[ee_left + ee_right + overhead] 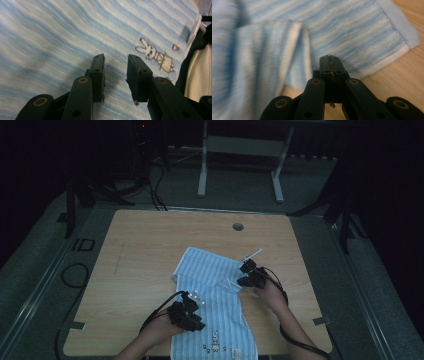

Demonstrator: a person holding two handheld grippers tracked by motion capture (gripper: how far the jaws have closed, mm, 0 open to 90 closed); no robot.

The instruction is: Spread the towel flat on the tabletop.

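High view: a striped towel (212, 305) lies at lower centre of the table (140, 250), its upper part folded askew, likely mid-fold. Left gripper (187, 316) rests on it; right gripper (248, 274) at its right edge.

Left gripper view: jaws apart over towel, empty.

Right gripper view: jaws pressed together, apparently empty; a fold stands at left.

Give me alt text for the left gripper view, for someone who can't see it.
The left tongs hang open just over a blue and white striped towel, nothing between the jaws. A small printed rabbit shows on the towel past the jaws, and a pale sleeve sits at the right edge.
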